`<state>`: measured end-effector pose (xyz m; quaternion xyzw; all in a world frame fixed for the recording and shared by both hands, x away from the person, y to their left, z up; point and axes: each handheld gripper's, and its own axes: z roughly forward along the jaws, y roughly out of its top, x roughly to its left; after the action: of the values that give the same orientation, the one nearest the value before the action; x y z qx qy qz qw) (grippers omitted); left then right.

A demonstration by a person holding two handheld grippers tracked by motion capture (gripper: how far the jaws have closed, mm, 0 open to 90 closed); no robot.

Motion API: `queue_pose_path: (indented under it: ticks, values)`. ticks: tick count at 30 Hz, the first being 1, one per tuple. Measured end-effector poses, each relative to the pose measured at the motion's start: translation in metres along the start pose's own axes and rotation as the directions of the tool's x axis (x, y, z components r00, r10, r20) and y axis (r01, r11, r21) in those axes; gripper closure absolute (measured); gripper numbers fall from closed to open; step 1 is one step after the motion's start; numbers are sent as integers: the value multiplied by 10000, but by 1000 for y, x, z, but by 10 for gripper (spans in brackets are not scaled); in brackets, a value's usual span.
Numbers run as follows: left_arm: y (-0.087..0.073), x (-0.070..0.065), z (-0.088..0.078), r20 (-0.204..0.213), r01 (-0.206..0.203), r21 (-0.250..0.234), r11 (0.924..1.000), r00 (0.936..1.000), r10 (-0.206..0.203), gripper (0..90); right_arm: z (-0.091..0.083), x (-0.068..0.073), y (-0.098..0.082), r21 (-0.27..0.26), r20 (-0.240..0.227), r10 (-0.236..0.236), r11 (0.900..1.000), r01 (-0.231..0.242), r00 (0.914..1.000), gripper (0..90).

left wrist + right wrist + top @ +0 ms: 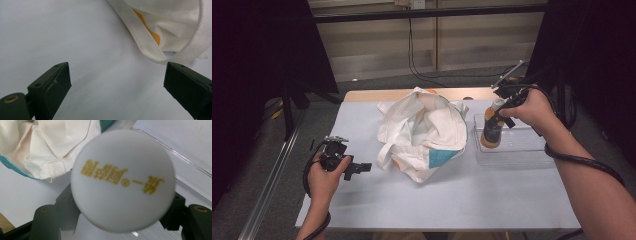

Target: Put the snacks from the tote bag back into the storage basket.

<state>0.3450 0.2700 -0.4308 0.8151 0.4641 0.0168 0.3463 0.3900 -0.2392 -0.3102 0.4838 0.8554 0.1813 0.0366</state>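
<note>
A bottle [492, 131] with a white cap, an orange band and a dark body stands upright inside a clear plastic tray [532, 150] at the right. My right gripper [499, 114] is shut on its upper part from above. In the right gripper view the round white cap [122, 180] carries gold print, and a black jaw shows on either side of it. A crumpled white tote bag [424, 132] with a teal patch lies in the middle. My left gripper [362, 167] rests open at the left, just short of the bag's strap [150, 47].
The table [452, 195] has a pale top, with a wooden strip along its far edge. Black stands and dark curtains flank both sides. The tray's clear rim [190, 162] runs just beyond the cap, and the bag [50, 145] lies close beside the tray.
</note>
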Motion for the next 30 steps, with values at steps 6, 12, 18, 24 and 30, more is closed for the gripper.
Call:
queue_pose_path:
  ticks: [6,12,18,24,30]
  values:
    - [1,-1,0,42,-67,45,10000,10000,66,70,3,2,-4,61,49,-46,10000,46,10000,306]
    - [1,-1,0,67,-94,111,9999,9999,93,70,8,3,-8,159,9,-41,9999,41,10000,306]
    - [2,-2,0,101,-60,68,10000,9999,60,70,12,3,-11,213,2,-42,9998,42,10000,306]
    - [2,-1,1,97,-72,72,9999,9999,71,70,14,4,-15,245,-19,93,9997,-92,10000,305]
    - [3,-1,2,109,-75,79,9999,9999,74,70,17,3,-19,245,-16,114,9996,-114,9999,305]
